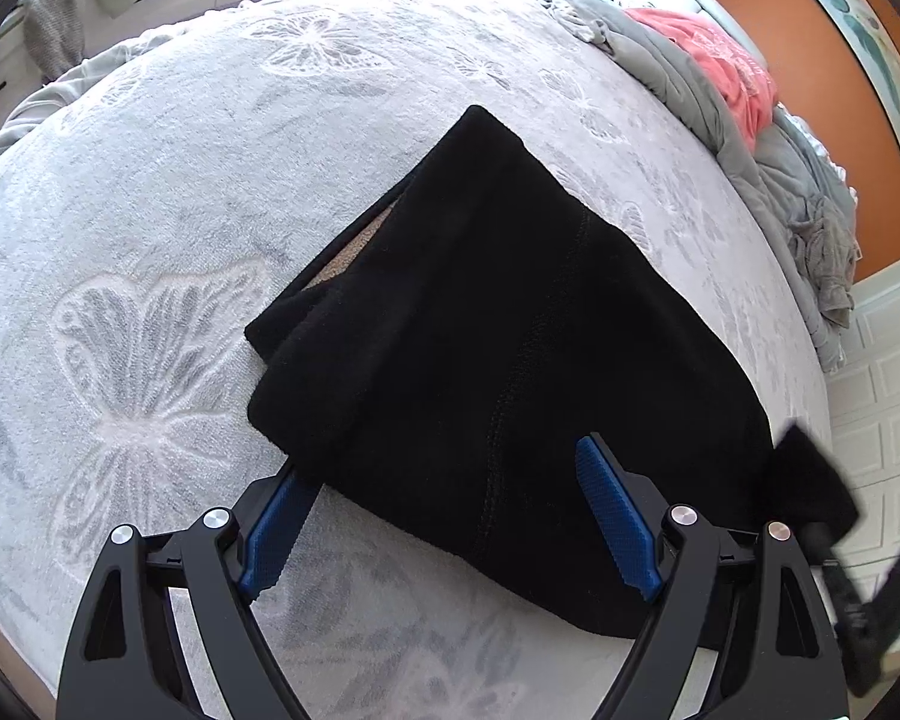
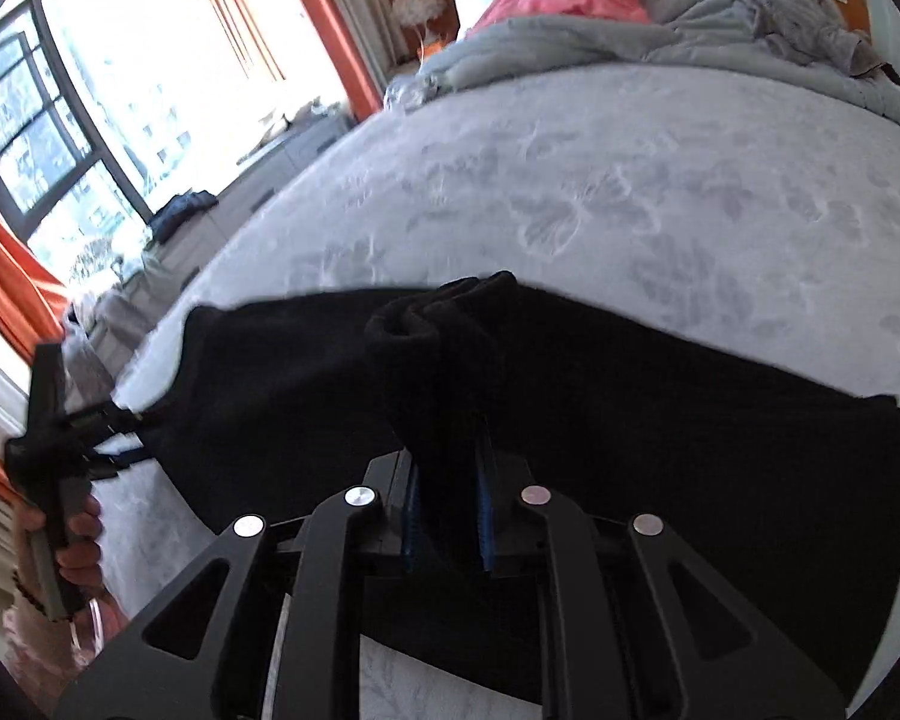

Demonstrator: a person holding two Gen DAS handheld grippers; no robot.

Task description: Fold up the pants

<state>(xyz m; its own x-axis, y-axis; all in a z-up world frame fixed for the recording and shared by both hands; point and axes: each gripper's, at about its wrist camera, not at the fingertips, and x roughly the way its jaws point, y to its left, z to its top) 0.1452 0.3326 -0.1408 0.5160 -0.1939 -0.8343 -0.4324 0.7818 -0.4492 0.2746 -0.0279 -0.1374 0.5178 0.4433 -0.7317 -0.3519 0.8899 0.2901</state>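
- Pants point(image 1: 486, 324) partly folded on bed point(image 1: 150, 210); thick, soft, floppy, likely light.
- Right gripper point(image 2: 450, 516) fingers pinching bunched edge.
- Left gripper point(image 1: 444, 516) fingers spread, straddling near hem.
- Best gripped at corners, through all layers.

Bare bedspread point(image 1: 150, 210) leftward; laundry pile point(image 1: 720, 96) far-right.

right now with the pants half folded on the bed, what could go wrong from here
The right gripper is shut on only a small bunched tuft of the black pants, so the fabric might slip out mid-fold. The left gripper is open, one finger partly tucked under the edge, holding nothing down, so a pull could drag the folded stack across the bedspread. The near corner lies close to the bed edge and could slide off.
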